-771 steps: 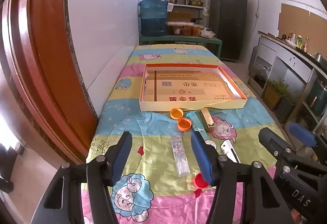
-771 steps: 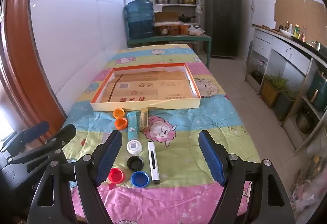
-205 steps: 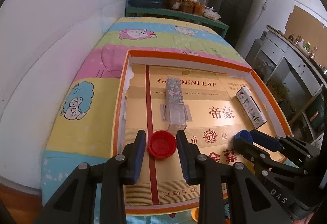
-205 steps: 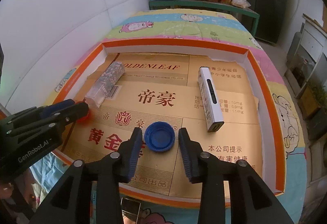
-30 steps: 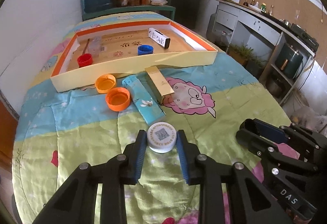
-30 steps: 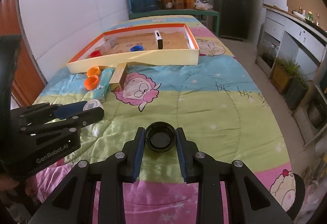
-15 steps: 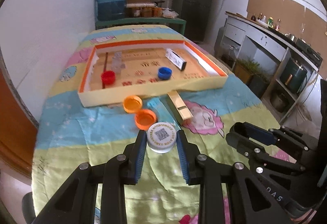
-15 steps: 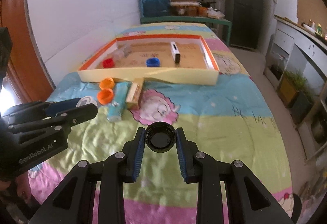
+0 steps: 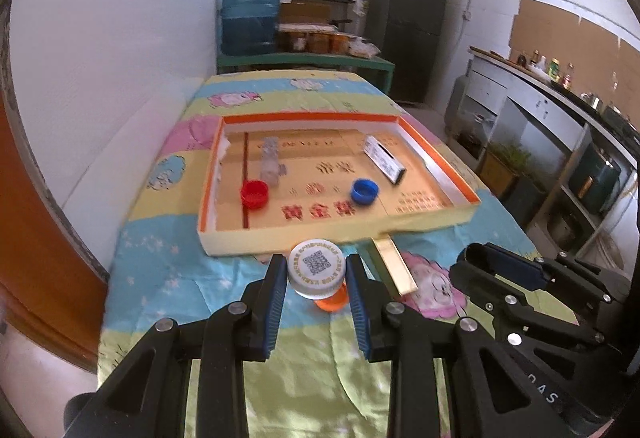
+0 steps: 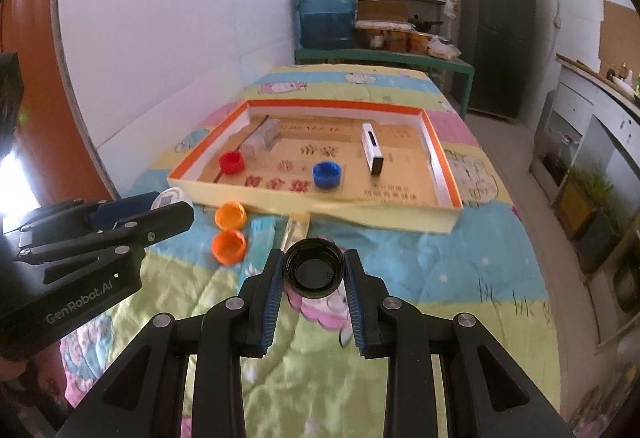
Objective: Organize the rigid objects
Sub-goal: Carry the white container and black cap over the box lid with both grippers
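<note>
My left gripper (image 9: 316, 280) is shut on a white cap with a QR code (image 9: 316, 268) and holds it above the bedspread, just before the near wall of the orange-rimmed box (image 9: 440, 216). My right gripper (image 10: 314, 272) is shut on a black cap (image 10: 314, 273), also lifted, short of the box (image 10: 400, 220). Inside the box lie a red cap (image 9: 254, 193), a blue cap (image 9: 364, 191), a clear patterned case (image 9: 270, 158) and a white lighter-like bar (image 9: 384, 159). Two orange caps (image 10: 230, 234), a light blue bar (image 10: 262, 234) and a gold bar (image 9: 394, 270) lie on the cloth before the box.
The table is covered by a cartoon bedspread (image 10: 460, 278). A white tiled wall (image 10: 160, 38) runs along its left side. A water jug (image 10: 326, 10) and shelves stand behind the far end. Kitchen cabinets (image 9: 540, 110) line the right.
Both grippers have lifted their caps off the cloth and carried them forward toward the box. The box now fills more of both views.
</note>
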`<state>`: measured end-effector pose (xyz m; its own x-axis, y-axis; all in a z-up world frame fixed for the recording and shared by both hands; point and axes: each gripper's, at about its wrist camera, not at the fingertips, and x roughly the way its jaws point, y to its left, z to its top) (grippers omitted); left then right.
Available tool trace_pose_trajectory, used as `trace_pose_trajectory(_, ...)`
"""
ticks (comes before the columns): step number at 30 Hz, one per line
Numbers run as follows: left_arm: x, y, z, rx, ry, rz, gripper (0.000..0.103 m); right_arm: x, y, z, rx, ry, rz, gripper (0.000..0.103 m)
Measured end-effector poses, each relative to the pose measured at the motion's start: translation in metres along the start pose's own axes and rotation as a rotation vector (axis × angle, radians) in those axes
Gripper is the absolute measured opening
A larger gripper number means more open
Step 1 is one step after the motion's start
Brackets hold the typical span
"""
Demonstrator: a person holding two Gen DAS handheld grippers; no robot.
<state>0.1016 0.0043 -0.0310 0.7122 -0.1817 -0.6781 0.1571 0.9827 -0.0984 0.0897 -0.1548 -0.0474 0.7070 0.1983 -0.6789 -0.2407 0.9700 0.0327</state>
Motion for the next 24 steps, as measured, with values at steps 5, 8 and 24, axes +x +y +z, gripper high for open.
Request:
trace_pose_trajectory(5, 0.005, 0.007, 0.013, -0.016, -0.009, 0.013, 0.031, 0.007, 0.002, 0.014, -0.006, 0.000, 0.007, 0.031)
trace_pose_trajectory(8, 0.009, 0.010, 0.023, -0.021, -0.016, 0.017, 0.031, 0.013, 0.001, 0.020, -0.006, 0.008, 0.016, 0.031)
trace_pose_trajectory(24, 0.037, 0.012, 0.074, -0.011, -0.037, 0.004, 0.031, 0.038, -0.016, 0.058, -0.010, -0.004, 0.008, 0.031)
